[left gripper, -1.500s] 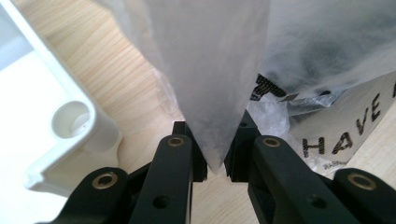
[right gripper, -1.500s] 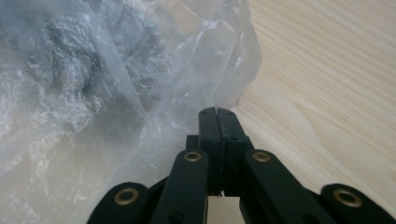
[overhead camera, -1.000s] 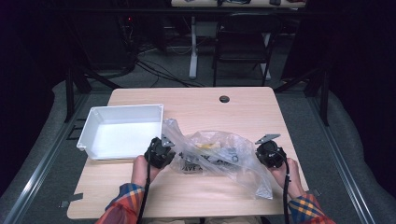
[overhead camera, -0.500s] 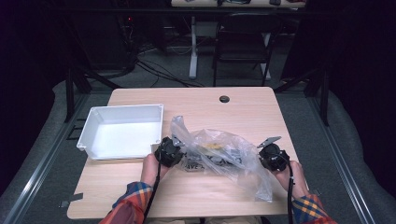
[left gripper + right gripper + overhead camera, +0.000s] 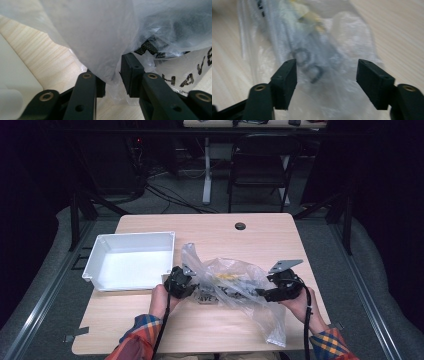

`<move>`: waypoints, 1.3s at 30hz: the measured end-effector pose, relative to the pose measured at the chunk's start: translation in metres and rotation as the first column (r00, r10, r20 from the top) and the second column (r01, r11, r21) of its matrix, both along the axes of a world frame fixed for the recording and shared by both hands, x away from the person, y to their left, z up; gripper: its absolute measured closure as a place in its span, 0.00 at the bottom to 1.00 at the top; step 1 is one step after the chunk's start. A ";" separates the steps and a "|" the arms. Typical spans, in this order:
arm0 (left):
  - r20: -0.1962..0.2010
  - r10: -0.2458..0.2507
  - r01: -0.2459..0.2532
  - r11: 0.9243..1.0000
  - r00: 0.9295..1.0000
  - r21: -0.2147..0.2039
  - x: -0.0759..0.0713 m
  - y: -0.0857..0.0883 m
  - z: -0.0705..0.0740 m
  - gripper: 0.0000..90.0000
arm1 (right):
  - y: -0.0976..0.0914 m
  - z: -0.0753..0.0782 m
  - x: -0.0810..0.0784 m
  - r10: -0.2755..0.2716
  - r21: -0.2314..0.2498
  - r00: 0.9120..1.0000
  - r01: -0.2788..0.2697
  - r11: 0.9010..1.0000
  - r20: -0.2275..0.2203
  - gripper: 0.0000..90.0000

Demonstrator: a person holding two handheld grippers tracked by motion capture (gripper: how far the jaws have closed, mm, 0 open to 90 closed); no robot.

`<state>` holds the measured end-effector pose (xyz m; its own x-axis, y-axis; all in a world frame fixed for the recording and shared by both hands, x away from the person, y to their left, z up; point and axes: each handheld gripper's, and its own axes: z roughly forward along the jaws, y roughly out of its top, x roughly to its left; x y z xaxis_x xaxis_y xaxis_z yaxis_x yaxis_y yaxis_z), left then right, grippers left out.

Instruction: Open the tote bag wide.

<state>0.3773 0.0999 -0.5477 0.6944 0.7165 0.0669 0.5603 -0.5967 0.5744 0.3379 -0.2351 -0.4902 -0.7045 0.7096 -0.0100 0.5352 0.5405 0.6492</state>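
While the left gripper (image 5: 112,82) has its jaws nearly closed, pinching a fold of the bag (image 5: 235,287) at its left end, the right gripper (image 5: 327,85) stands wide open with the bag's right part between and just beyond its jaws, gripping nothing. The bag lies on the table (image 5: 280,235) between the two, near the person's edge, its dark parts (image 5: 235,291) and a yellow piece (image 5: 226,276) inside. Judging by this, the work is barely begun: the bag looks full, and the white bin (image 5: 131,261) just left of the left gripper holds nothing. Emptying seems wholly left to do.
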 end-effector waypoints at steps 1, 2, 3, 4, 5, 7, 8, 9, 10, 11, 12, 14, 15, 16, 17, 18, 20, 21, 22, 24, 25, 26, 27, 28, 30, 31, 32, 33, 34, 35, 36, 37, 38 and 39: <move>-0.004 0.004 -0.005 1.000 1.000 -0.009 -0.001 0.001 0.001 0.78 | 0.004 -0.003 0.000 0.018 -0.006 1.000 -0.018 1.000 -0.008 0.35; -0.004 -0.003 0.003 1.000 1.000 -0.012 -0.001 0.002 0.002 0.76 | 0.008 -0.005 0.000 0.034 -0.016 0.999 -0.035 0.999 -0.020 0.33; -0.017 -0.007 0.007 1.000 1.000 -0.002 -0.003 0.003 0.005 0.73 | 0.010 -0.008 0.001 0.049 -0.027 0.998 -0.050 0.998 -0.029 0.32; -0.018 -0.006 0.006 1.000 1.000 -0.012 -0.004 0.004 0.006 0.72 | 0.012 -0.011 0.000 0.051 -0.028 0.998 -0.052 0.998 -0.035 0.32; -0.027 -0.011 0.010 1.000 1.000 -0.019 -0.006 0.007 0.008 0.70 | 0.012 -0.013 0.001 0.057 -0.034 0.997 -0.059 0.998 -0.044 0.31; -0.037 -0.007 0.006 1.000 0.999 -0.029 -0.010 0.010 0.012 0.64 | 0.013 -0.016 0.001 0.060 -0.036 0.997 -0.062 0.997 -0.045 0.31; -0.040 -0.017 0.016 1.000 0.999 -0.021 -0.011 0.012 0.014 0.62 | 0.014 -0.017 0.001 0.057 -0.038 0.997 -0.059 0.998 -0.049 0.31; -0.049 -0.010 0.009 1.000 0.999 -0.028 -0.015 0.014 0.016 0.59 | 0.015 -0.019 0.001 0.051 -0.047 0.997 -0.054 0.997 -0.052 0.31; -0.052 -0.011 0.009 0.999 0.999 -0.031 -0.017 0.014 0.018 0.55 | 0.016 -0.021 0.002 0.045 -0.063 0.998 -0.048 0.997 -0.045 0.33; -0.056 -0.011 0.009 0.999 0.998 -0.038 -0.021 0.015 0.021 0.53 | 0.016 -0.022 0.002 0.042 -0.072 0.998 -0.045 0.996 -0.047 0.34; -0.063 -0.012 0.009 0.999 0.998 -0.045 -0.024 0.015 0.023 0.51 | 0.017 -0.024 0.003 0.030 -0.081 0.999 -0.033 0.996 -0.045 0.35; -0.046 -0.010 0.006 0.998 0.999 -0.068 -0.031 0.013 0.030 0.46 | 0.017 -0.025 0.004 0.014 -0.093 0.999 -0.018 0.996 -0.044 0.41; -0.031 -0.026 0.023 0.996 0.999 -0.087 -0.035 0.012 0.034 0.45 | 0.017 -0.026 0.004 0.009 -0.084 0.999 -0.012 0.996 -0.041 0.43; -0.019 -0.037 0.035 0.995 0.999 -0.091 -0.039 0.009 0.038 0.45 | 0.016 -0.025 0.005 0.009 -0.087 0.999 -0.013 0.996 -0.042 0.45; -0.007 -0.043 0.042 0.993 0.999 -0.106 -0.043 0.006 0.041 0.44 | 0.015 -0.025 0.005 0.000 -0.082 0.999 -0.003 0.997 -0.036 0.48; 0.005 -0.046 0.046 0.992 0.999 -0.115 -0.047 0.002 0.043 0.43 | 0.015 -0.025 0.005 0.000 -0.074 0.999 -0.003 0.997 -0.037 0.50; 0.035 -0.058 0.062 0.991 0.998 -0.115 -0.052 -0.005 0.047 0.40 | 0.014 -0.025 0.006 -0.005 -0.077 0.999 0.002 0.997 -0.036 0.53; 0.049 -0.056 0.062 0.992 0.997 -0.114 -0.053 -0.008 0.048 0.40 | 0.014 -0.025 0.006 -0.004 -0.075 0.999 0.001 0.997 -0.039 0.54; 0.066 -0.049 0.057 0.991 0.997 -0.120 -0.054 -0.011 0.049 0.40 | 0.014 -0.026 0.006 -0.007 -0.070 0.999 0.005 0.998 -0.038 0.55; 0.077 -0.041 0.050 0.992 0.996 -0.119 -0.052 -0.014 0.048 0.40 | 0.014 -0.027 0.007 -0.011 -0.077 0.999 0.008 0.997 -0.039 0.58; 0.077 -0.038 0.046 0.993 0.996 -0.112 -0.051 -0.016 0.048 0.40 | 0.015 -0.027 0.007 -0.012 -0.075 0.999 0.009 0.997 -0.039 0.59; 0.085 -0.030 0.040 0.993 0.996 -0.114 -0.049 -0.018 0.046 0.40 | 0.015 -0.027 0.007 -0.014 -0.077 0.999 0.011 0.997 -0.038 0.61; 0.084 -0.027 0.036 0.993 0.996 -0.109 -0.047 -0.019 0.045 0.41 | 0.015 -0.027 0.007 -0.012 -0.082 0.999 0.009 0.997 -0.040 0.63; 0.086 -0.024 0.033 0.994 0.996 -0.102 -0.044 -0.019 0.044 0.41 | 0.016 -0.028 0.007 -0.014 -0.083 0.999 0.010 0.997 -0.041 0.64; 0.080 -0.015 0.022 0.995 0.997 -0.100 -0.038 -0.020 0.040 0.46 | 0.017 -0.029 0.007 -0.016 -0.083 0.999 0.012 0.996 -0.037 0.69; 0.077 -0.013 0.020 0.996 0.997 -0.092 -0.035 -0.020 0.038 0.48 | 0.017 -0.029 0.007 -0.007 -0.081 0.999 0.004 0.997 -0.044 0.71; 0.070 -0.012 0.019 0.996 0.997 -0.091 -0.032 -0.020 0.035 0.51 | 0.017 -0.029 0.007 -0.005 -0.079 0.999 0.002 0.997 -0.043 0.73; 0.055 -0.019 0.025 0.995 0.998 -0.096 -0.029 -0.020 0.032 0.56 | 0.018 -0.029 0.007 -0.011 -0.075 0.999 0.008 0.997 -0.038 0.75; 0.048 -0.017 0.021 0.995 0.999 -0.095 -0.027 -0.020 0.030 0.60 | 0.017 -0.029 0.006 -0.006 -0.083 0.999 0.003 0.997 -0.034 0.79; 0.041 -0.018 0.022 0.995 0.999 -0.094 -0.025 -0.019 0.027 0.64 | 0.017 -0.029 0.006 -0.010 -0.076 0.999 0.007 0.997 -0.034 0.82; 0.036 -0.023 0.027 0.995 0.999 -0.096 -0.023 -0.018 0.026 0.69 | 0.016 -0.029 0.006 -0.011 -0.071 0.999 0.009 0.997 -0.033 0.84; 0.030 -0.032 0.035 0.992 0.999 -0.120 -0.022 -0.017 0.025 0.70 | 0.015 -0.029 0.006 -0.013 -0.066 0.999 0.011 0.998 -0.031 0.87; 0.029 -0.033 0.037 0.991 0.999 -0.130 -0.021 -0.016 0.024 0.74 | 0.015 -0.029 0.007 -0.013 -0.061 0.999 0.011 0.998 -0.029 0.90; 0.030 -0.042 0.046 0.990 0.999 -0.135 -0.020 -0.015 0.024 0.77 | 0.014 -0.029 0.007 -0.015 -0.060 0.999 0.013 0.998 -0.030 0.91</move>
<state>0.3569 0.0852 -0.5235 0.7247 0.6890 -0.0093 0.5184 -0.5362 0.6662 0.3444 -0.2207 -0.5187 -0.6953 0.7180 -0.0317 0.5616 0.5703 0.5995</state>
